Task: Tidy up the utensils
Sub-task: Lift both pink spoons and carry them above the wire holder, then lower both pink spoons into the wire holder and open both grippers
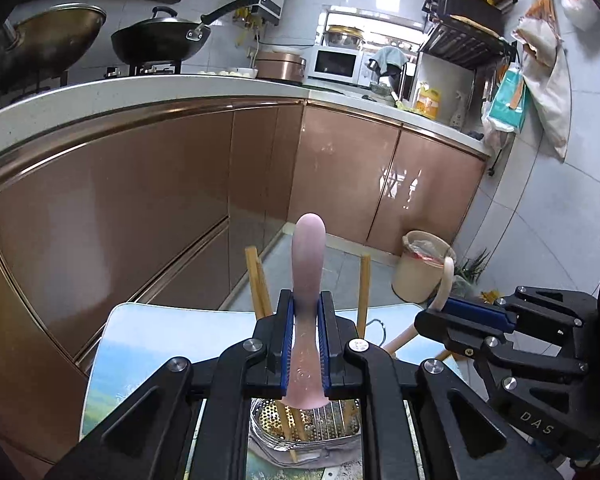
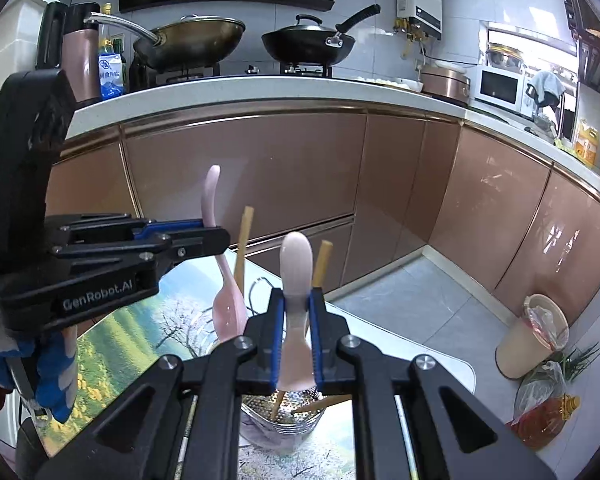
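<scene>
My left gripper (image 1: 305, 308) is shut on a pink spoon (image 1: 309, 256), whose handle sticks up past the pads. Right under it stands a perforated metal utensil holder (image 1: 300, 428) with wooden chopsticks (image 1: 258, 280) leaning in it. My right gripper (image 1: 432, 314) comes in from the right, shut on a cream spoon (image 1: 446, 280). In the right wrist view the right gripper (image 2: 296, 304) clamps the cream spoon (image 2: 295, 264) over the holder (image 2: 296, 416). To its left, the left gripper (image 2: 216, 236) holds the pink spoon (image 2: 228, 304) with the bowl hanging down beside the chopsticks (image 2: 244, 236).
The holder stands on a small table with a landscape-print top (image 2: 120, 340). Brown cabinet doors (image 1: 140, 200) run close behind under a white counter with two woks. A beige bin (image 2: 528, 336) and a bagged bottle (image 2: 540, 416) stand on the floor at the right. A gloved hand (image 2: 48, 372) grips the left tool.
</scene>
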